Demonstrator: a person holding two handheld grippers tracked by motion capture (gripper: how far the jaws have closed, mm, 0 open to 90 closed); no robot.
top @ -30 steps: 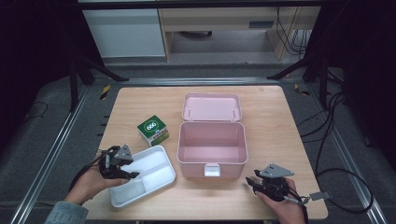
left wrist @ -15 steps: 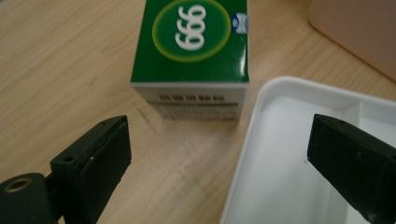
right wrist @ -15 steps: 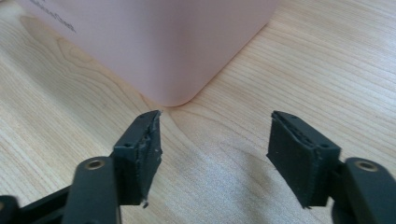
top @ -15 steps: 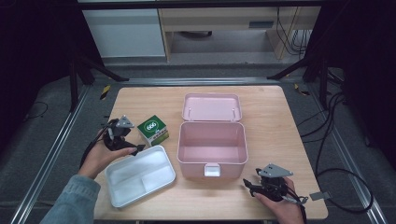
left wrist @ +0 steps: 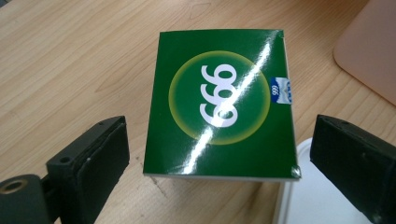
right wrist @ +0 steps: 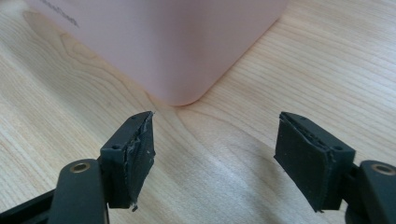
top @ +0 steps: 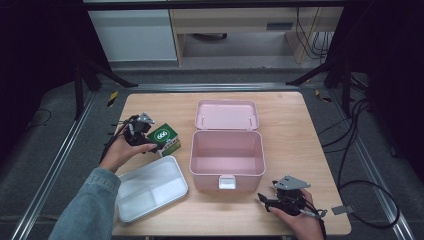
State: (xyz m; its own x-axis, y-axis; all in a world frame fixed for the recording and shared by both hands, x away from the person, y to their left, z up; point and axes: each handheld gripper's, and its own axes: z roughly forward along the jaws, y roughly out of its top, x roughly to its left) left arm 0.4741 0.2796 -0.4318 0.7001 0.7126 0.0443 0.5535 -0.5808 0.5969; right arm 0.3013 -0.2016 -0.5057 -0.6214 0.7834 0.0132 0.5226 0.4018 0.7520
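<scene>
A green carton marked 666 [top: 166, 138] lies on the wooden table [top: 300, 130], left of an open pink box [top: 227, 159] with its lid [top: 226, 114] folded back. My left gripper [top: 152, 145] is at the carton's near-left side. In the left gripper view the carton [left wrist: 219, 102] lies between the open jaws of my left gripper [left wrist: 224, 135], which have just been opening and do not touch it. My right gripper [top: 265, 200] rests at the front right. Its jaws [right wrist: 212, 140] have just been opening, with nothing between them, and face the pink box's corner [right wrist: 163, 46].
A white divided tray [top: 150, 192] lies at the front left, just below the carton; its corner [left wrist: 303, 200] shows in the left gripper view. Black cables trail off the table's right side. Dark frame rails run along both sides.
My left hand left the white tray's edge and moved away from me to the green carton, its jaws opening wide. The right gripper stayed in place and its jaws spread.
</scene>
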